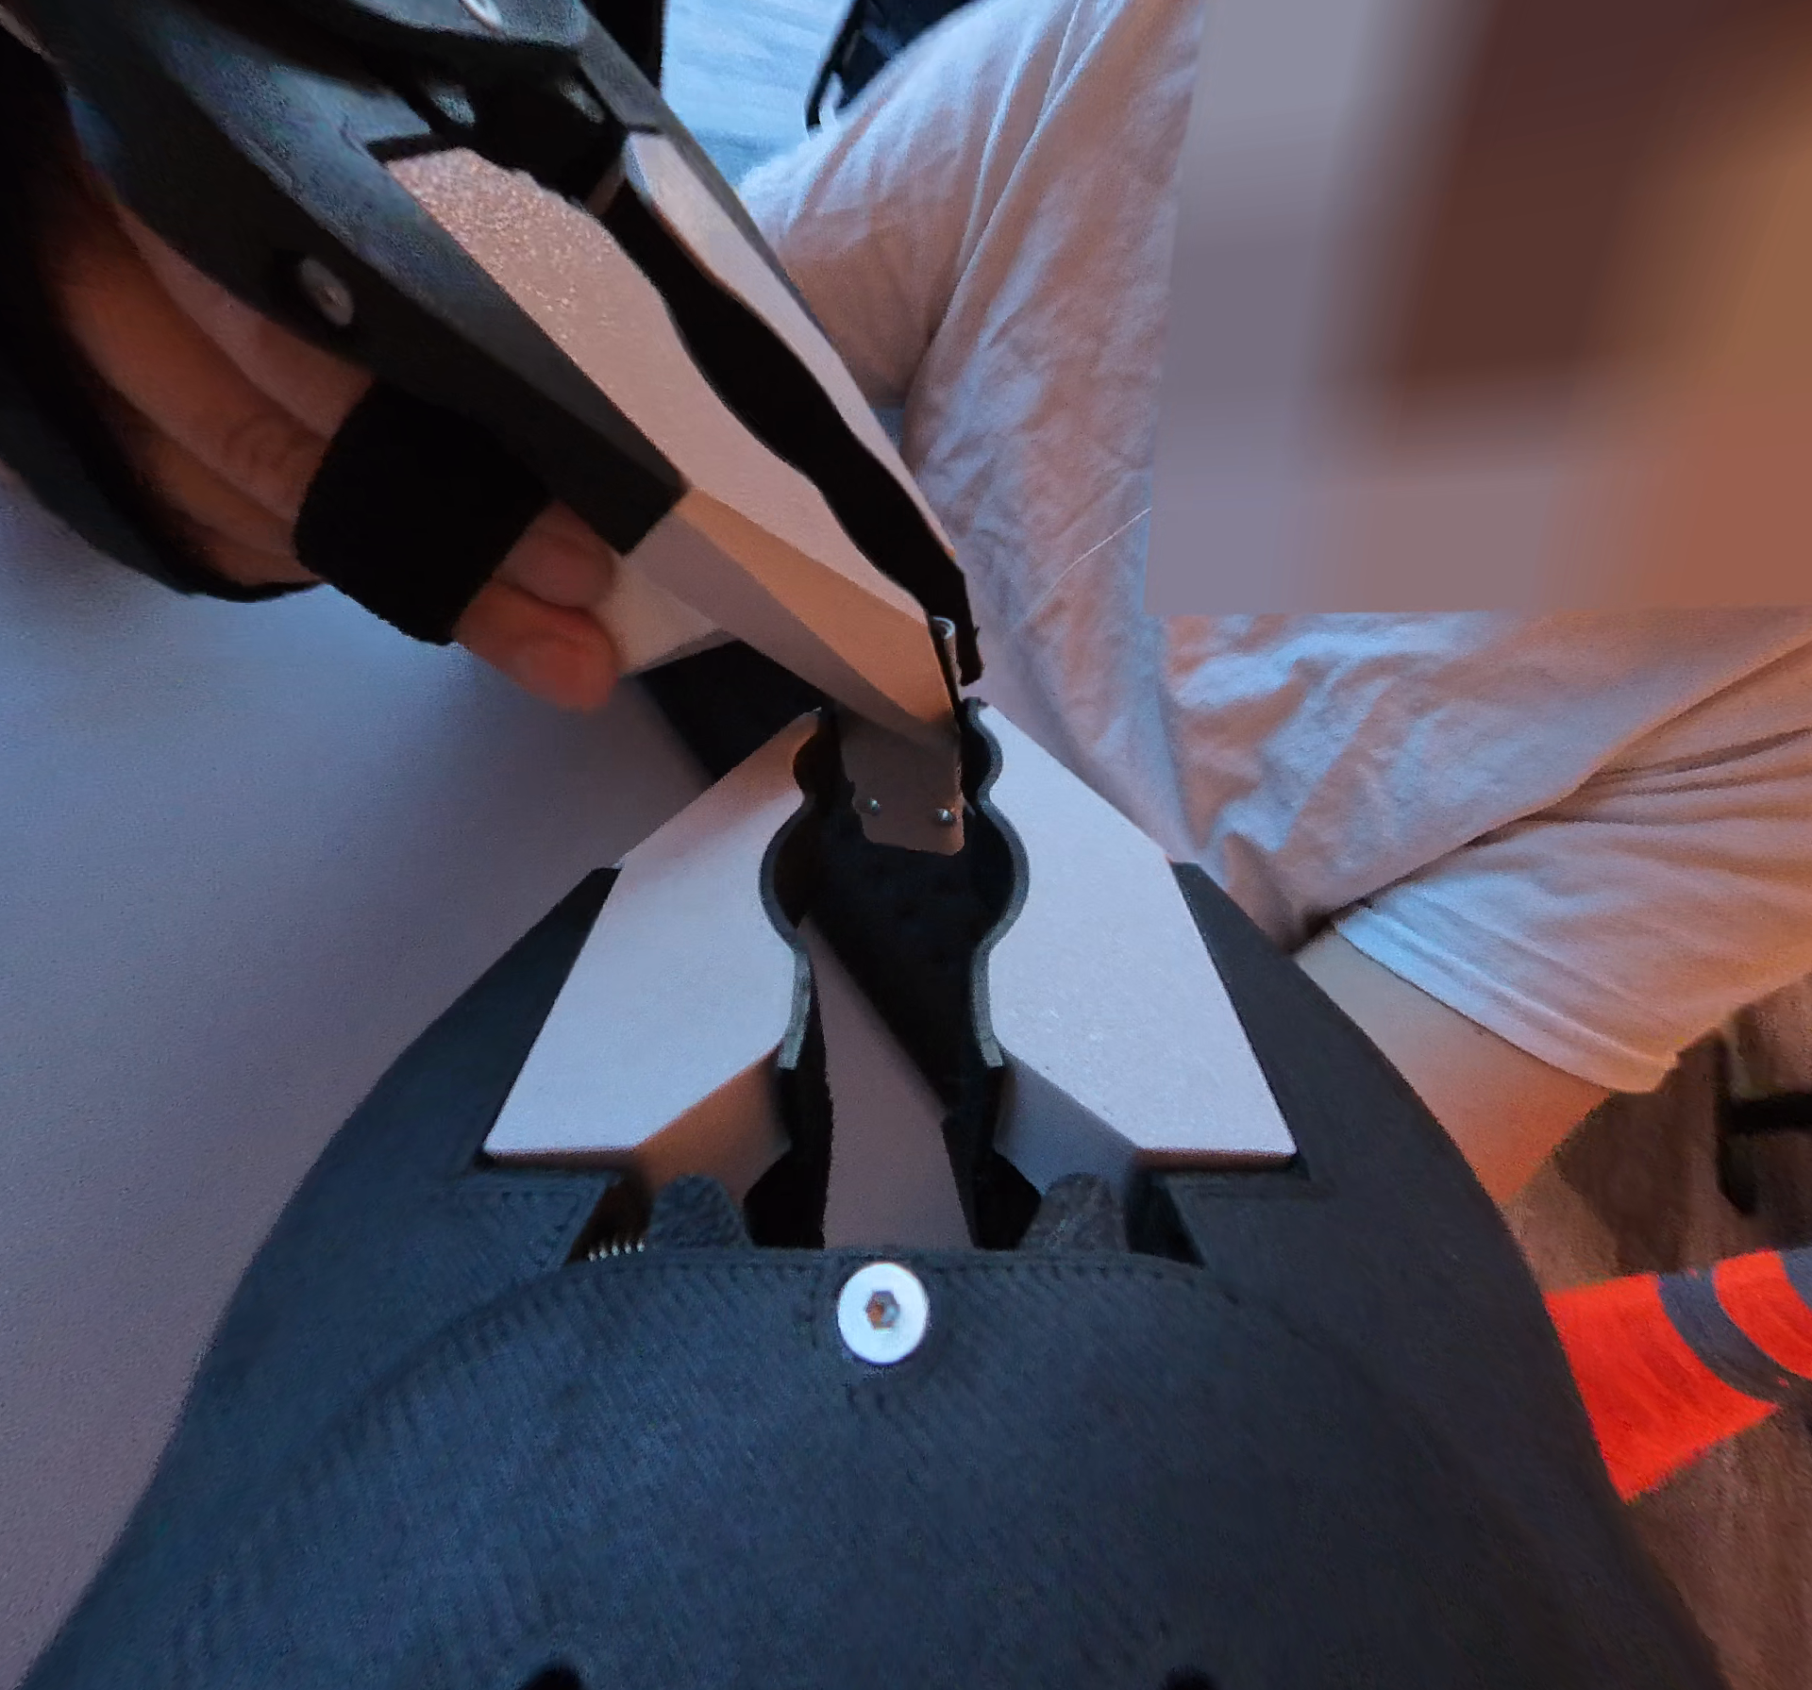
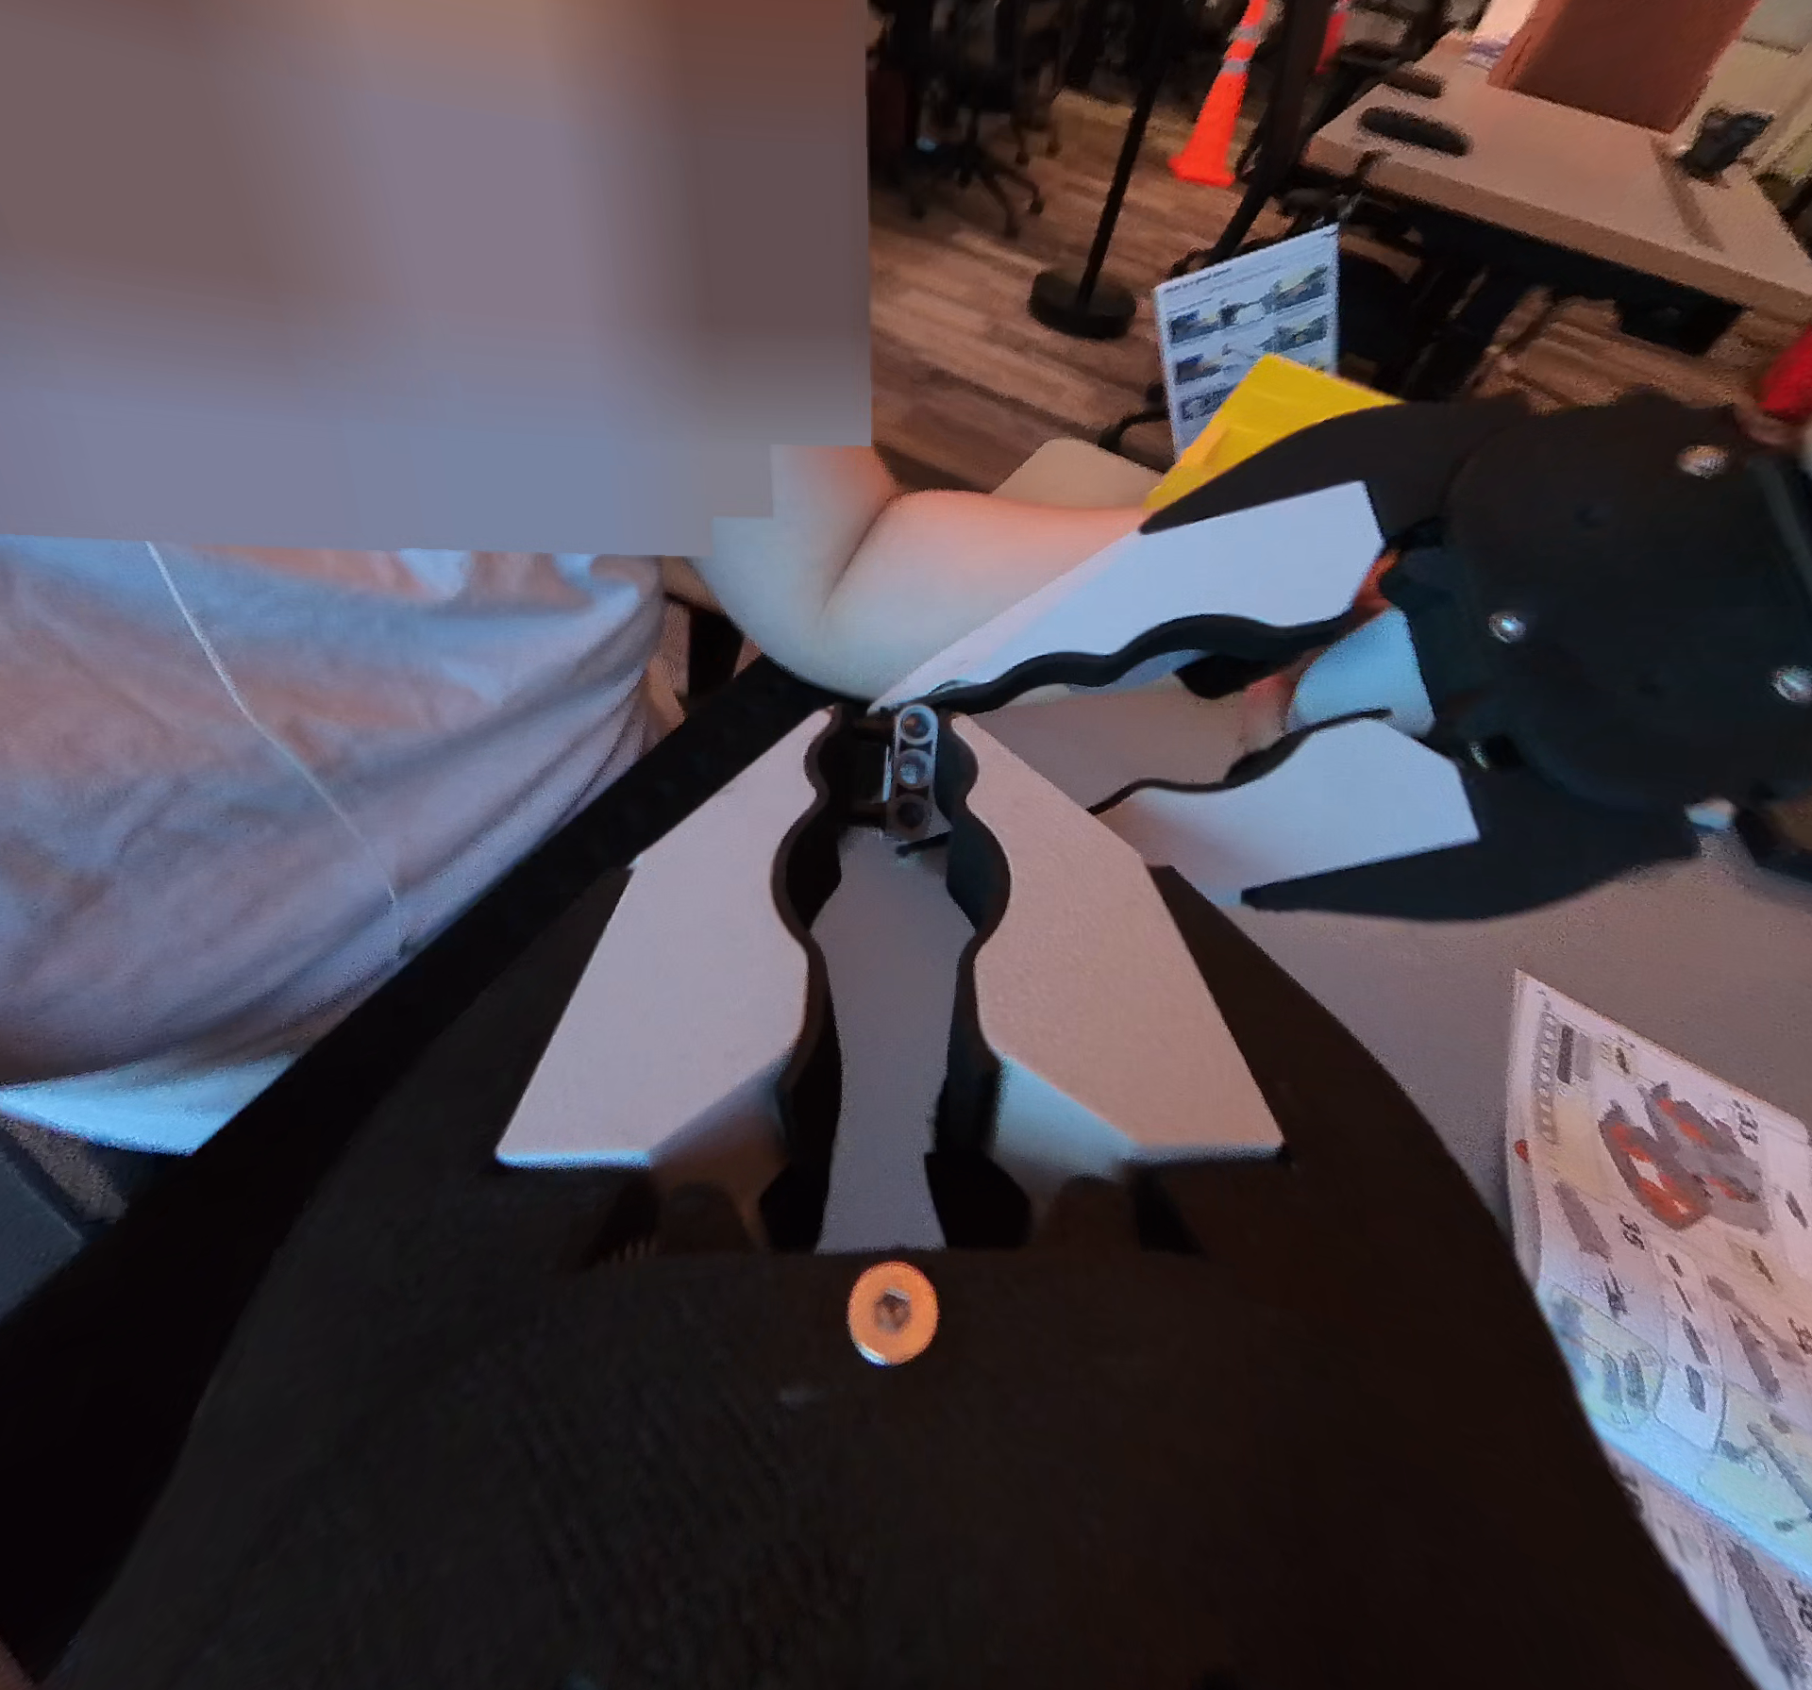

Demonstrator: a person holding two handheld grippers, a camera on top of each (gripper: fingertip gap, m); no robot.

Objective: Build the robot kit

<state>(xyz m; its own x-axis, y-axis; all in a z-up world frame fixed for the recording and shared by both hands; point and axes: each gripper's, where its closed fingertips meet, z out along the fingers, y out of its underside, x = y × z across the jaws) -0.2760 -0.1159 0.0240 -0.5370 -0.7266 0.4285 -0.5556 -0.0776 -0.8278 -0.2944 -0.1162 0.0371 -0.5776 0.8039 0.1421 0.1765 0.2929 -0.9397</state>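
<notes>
My right gripper [image 2: 894,751] is shut on a small grey beam with round holes [image 2: 914,770], held upright at its fingertips with a dark bit beside it. My left gripper [image 2: 990,751] comes in from the right with its jaws apart. Its upper finger's tip [image 2: 887,700] touches the beam's top end. In the left wrist view my left gripper [image 1: 897,741] is open, and the right gripper [image 1: 956,692] reaches down from the upper left between its fingers. A flat grey piece with two small studs [image 1: 907,805] sits in that gap. A gloved hand [image 1: 471,565] holds the right gripper.
A person in a white shirt [image 1: 1275,761] sits close behind both grippers. A printed instruction sheet [image 2: 1667,1251] lies on the grey table [image 2: 1373,976] at the right. A yellow item [image 2: 1265,408], an upright printed sheet [image 2: 1245,319], an orange cone [image 2: 1221,104] and a table with a cardboard box [image 2: 1618,45] stand beyond. Both grippers' tips are close together, under 4 cm apart.
</notes>
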